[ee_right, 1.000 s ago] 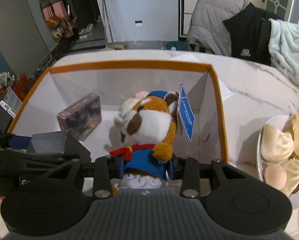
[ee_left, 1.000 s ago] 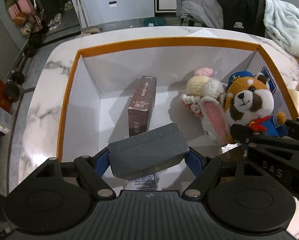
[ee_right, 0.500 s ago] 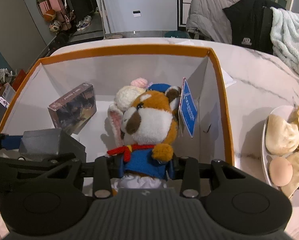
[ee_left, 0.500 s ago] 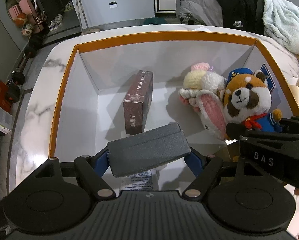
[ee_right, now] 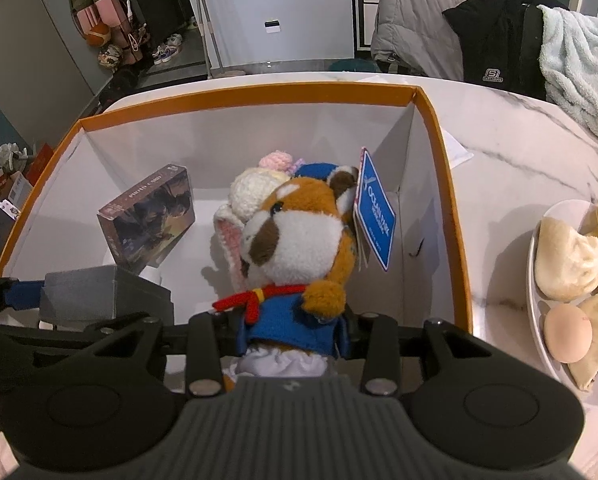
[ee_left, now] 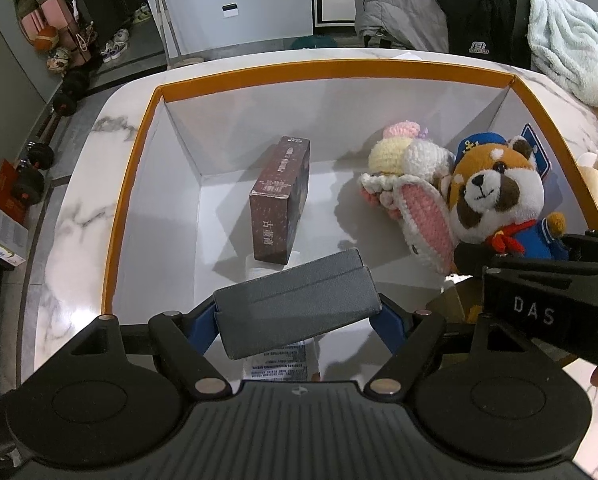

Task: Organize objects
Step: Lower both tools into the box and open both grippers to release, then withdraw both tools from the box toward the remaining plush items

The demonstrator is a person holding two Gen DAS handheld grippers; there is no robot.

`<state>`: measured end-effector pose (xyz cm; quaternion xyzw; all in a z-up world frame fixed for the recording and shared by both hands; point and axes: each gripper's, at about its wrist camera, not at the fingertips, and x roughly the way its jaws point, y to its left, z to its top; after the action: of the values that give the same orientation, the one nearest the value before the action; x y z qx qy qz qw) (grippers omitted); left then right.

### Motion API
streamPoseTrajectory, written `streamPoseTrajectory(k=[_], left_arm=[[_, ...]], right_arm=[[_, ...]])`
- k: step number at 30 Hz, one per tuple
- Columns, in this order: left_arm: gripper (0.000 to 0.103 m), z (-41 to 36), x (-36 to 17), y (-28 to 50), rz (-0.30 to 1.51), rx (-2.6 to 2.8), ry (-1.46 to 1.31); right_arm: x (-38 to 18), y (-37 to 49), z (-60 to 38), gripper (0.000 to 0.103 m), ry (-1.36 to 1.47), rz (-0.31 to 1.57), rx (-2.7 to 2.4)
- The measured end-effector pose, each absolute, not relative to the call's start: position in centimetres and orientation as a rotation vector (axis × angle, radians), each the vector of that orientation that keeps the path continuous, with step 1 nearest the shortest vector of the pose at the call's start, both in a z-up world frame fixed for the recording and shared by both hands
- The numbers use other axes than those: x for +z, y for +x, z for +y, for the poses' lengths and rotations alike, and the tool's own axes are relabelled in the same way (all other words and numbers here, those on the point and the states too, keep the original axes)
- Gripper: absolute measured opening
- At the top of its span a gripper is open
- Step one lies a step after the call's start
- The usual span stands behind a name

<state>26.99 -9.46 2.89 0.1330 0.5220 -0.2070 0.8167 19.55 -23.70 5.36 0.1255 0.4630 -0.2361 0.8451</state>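
My left gripper (ee_left: 297,316) is shut on a dark grey box (ee_left: 295,310) and holds it over the near left part of a white carton with an orange rim (ee_left: 323,68). My right gripper (ee_right: 289,330) is shut on the blue body of a red panda plush (ee_right: 299,240), held upright inside the carton's right side; the plush also shows in the left wrist view (ee_left: 495,196). A brown printed box (ee_left: 281,200) stands on edge on the carton floor. A crocheted bunny (ee_left: 411,184) lies beside the panda. The grey box shows in the right wrist view (ee_right: 99,292).
A plate (ee_right: 539,300) with buns and an egg (ee_right: 569,332) sits on the marble table (ee_right: 519,152) right of the carton. Jackets and a pale towel (ee_right: 579,60) hang behind the table. A printed paper label (ee_left: 283,364) lies under the grey box.
Both grippers have pulled back and risen a little over the carton. The panda and the grey box stay gripped. The brown box and bunny have not moved.
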Motion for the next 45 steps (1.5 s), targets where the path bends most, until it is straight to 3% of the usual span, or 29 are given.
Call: streamPoseTrajectory(k=[7,14,34,45], left_arm=[[0.092,-8.5,3.9,26.5,1.086,-0.436,0.267],[0.093,-7.5,5.9,25.5,1.051,-0.446,0.256],[0.093,-4.9,10.1,19.7,0.961,-0.481,0.256],[0.093,-1.8,9.8,16.8,0.959,-0.504,0.220]], right_arm=[[6.8,18.9,-22.9,0.052,0.247,0.948,-0.490],[9.1,17.4,-22.3,0.070,0.245,0.892,-0.495],[13.9,12.7,-15.7,0.071,0.180,0.813,-0.426],[14.1,9.5,-13.0,0.078,0.153,0.799,-0.432]])
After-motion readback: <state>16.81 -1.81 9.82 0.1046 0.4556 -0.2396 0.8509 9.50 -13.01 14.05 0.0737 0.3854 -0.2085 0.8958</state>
